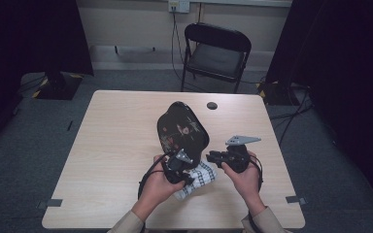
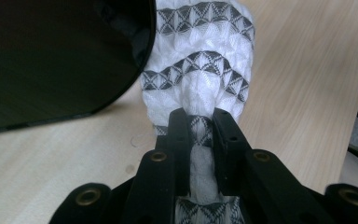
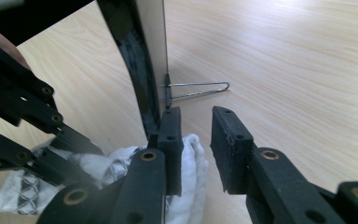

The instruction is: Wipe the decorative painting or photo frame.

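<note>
My left claw [image 2: 200, 122] is clamped tight on a bunched fold of the white patterned cloth [image 2: 198, 56], which lies on the counter [image 1: 116, 136] against the black oval mirror [image 1: 182, 126]. My right claw [image 3: 195, 122] stands slightly parted, pinching nothing, beside the mirror's edge. My right gripper view alone reveals the wire stand [image 3: 198, 88] behind it.

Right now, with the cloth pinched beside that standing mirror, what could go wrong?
The left tool grips the cloth right beside the mirror, which stands on a thin wire stand; a tug could tip it. The right tool is open by the mirror's edge and could knock it.
</note>
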The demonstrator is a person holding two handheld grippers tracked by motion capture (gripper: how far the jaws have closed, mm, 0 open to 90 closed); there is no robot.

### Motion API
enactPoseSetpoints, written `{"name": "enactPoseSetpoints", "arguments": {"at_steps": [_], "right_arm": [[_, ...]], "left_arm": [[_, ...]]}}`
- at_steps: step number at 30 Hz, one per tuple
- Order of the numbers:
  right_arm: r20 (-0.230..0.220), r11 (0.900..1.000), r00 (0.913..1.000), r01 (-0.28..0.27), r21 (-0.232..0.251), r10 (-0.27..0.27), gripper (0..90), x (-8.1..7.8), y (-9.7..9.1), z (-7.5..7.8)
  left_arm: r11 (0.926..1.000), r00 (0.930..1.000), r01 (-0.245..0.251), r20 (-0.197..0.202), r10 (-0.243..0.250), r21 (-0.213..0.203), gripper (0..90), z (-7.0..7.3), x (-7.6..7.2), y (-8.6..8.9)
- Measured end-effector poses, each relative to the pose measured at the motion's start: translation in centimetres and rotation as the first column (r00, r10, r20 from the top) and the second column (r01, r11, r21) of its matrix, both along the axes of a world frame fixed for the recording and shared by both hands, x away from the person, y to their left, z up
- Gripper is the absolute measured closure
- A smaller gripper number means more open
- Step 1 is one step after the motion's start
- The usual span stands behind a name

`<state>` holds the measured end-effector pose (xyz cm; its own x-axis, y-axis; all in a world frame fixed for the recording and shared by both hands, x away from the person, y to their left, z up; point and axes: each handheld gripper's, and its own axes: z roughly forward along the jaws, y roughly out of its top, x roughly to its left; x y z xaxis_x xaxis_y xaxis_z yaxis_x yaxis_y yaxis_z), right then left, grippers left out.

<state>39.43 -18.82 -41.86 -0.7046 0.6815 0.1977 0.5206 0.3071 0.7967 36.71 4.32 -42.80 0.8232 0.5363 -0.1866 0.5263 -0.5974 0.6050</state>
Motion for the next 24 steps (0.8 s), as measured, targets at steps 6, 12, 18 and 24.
{"name": "enactPoseSetpoints", "arguments": {"at_steps": [6, 12, 18, 24], "right_arm": [[0.006, 0.9997, 0.9997, 0.025, 0.000, -0.025, 72.6, 0.0, -0.8, 0.1], [0.009, 0.9984, 0.9984, 0.055, 0.007, -0.055, 72.2, 0.0, -1.8, 0.3], [0.022, 0.9966, 0.9964, 0.082, 0.008, -0.082, 71.2, -0.2, -2.6, 0.7], [0.016, 0.9951, 0.9949, 0.099, 0.002, -0.099, 70.8, -0.1, -3.2, 0.4]], "left_arm": [[0.9999, 1.0000, -0.003, 0.008, 0.003, -0.012, 79.5, 1.1, 0.3, -0.1], [0.9996, 0.9997, 0.013, 0.019, -0.012, -0.026, 79.7, 2.6, 0.2, -0.3], [0.9993, 0.9987, 0.019, 0.048, -0.018, -0.033, 79.9, 4.5, 0.1, -0.6], [0.9991, 0.9979, 0.017, 0.063, -0.014, -0.040, 80.2, 6.5, 0.4, -0.5]]}}
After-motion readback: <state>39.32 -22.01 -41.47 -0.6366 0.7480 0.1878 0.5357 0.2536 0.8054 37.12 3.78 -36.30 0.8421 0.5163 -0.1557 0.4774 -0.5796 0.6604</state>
